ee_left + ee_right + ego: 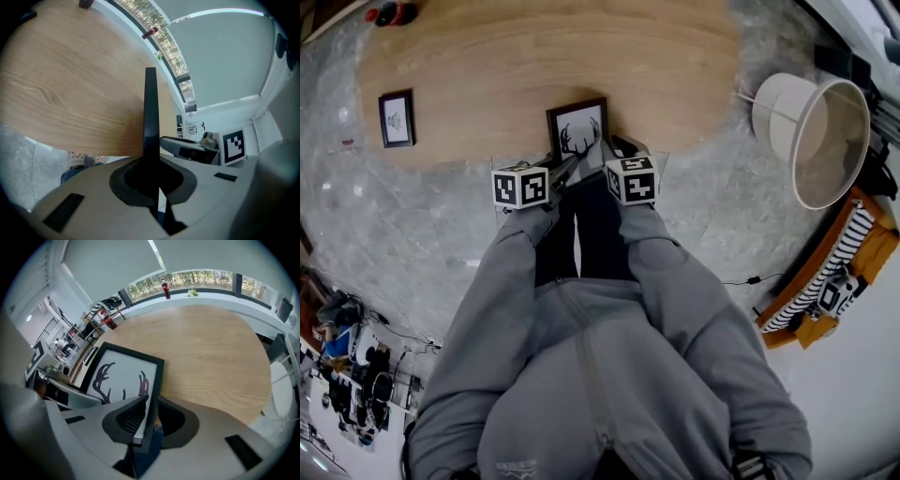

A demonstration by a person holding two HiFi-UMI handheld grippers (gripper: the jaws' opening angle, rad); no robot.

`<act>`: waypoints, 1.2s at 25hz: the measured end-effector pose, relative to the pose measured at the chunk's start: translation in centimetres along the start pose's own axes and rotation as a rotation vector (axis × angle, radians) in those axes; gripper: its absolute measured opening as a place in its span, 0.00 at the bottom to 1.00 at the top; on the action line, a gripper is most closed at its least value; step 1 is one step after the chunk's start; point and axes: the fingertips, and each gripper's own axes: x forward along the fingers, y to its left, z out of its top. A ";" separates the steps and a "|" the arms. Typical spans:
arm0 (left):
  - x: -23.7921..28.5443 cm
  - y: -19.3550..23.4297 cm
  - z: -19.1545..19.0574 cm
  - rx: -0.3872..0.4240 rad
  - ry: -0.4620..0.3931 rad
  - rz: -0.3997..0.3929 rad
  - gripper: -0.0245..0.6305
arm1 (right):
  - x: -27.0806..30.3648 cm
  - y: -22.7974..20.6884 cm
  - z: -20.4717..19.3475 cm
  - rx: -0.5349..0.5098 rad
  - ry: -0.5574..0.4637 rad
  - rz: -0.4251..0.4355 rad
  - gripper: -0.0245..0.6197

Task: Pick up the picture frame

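A pale oval wooden table [534,56] is standing on a grey marbled floor [403,234]. A white drum lampshade [811,127] is showing off to the right. In the right gripper view, a curved band of windows [197,280] is running beyond the table's far rim, and a red bottle [164,288] is sitting on the sill. A small black-framed picture [397,118] is lying flat at the table's left.

The black rectangular picture frame with the antler print [578,131] is sitting over the table's near edge, between both tools. I cannot tell whether it is touching the wood. Its long axis is running away from the person, with the antler tips pointing to the far side and the printed face looking up. The left gripper [151,173] is clenching the frame's left edge, seen there edge-on as a thin black blade. The right gripper [145,420] is grasping the right edge.
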 end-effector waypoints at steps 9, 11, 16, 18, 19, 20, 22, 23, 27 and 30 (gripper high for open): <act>-1.7 -4.2 2.0 0.039 -0.029 0.019 0.07 | -6.1 0.5 3.2 -0.048 -0.015 -0.023 0.13; -2.6 -5.4 2.8 0.067 -0.041 0.024 0.07 | -7.8 1.0 4.3 -0.061 -0.036 -0.033 0.12; -6.0 -8.7 5.2 0.117 -0.093 0.058 0.07 | -12.3 2.4 7.7 -0.092 -0.098 -0.035 0.10; -7.5 -10.2 6.5 0.141 -0.124 0.072 0.07 | -14.2 3.0 9.4 -0.112 -0.123 -0.032 0.09; -8.3 -11.1 7.1 0.156 -0.138 0.076 0.07 | -15.2 3.3 10.1 -0.121 -0.133 -0.031 0.09; -9.1 -12.0 7.7 0.173 -0.151 0.080 0.07 | -16.2 3.6 10.8 -0.128 -0.144 -0.030 0.09; -10.7 -13.8 8.9 0.210 -0.176 0.085 0.07 | -18.2 4.3 12.3 -0.140 -0.175 -0.030 0.09; -11.6 -14.8 9.5 0.230 -0.189 0.085 0.07 | -19.2 4.7 13.0 -0.149 -0.194 -0.032 0.09; -14.9 -18.5 11.1 0.322 -0.229 0.094 0.07 | -23.0 6.5 14.9 -0.192 -0.258 -0.040 0.09; -17.5 -20.8 12.1 0.377 -0.267 0.106 0.07 | -25.8 7.9 16.2 -0.217 -0.305 -0.039 0.09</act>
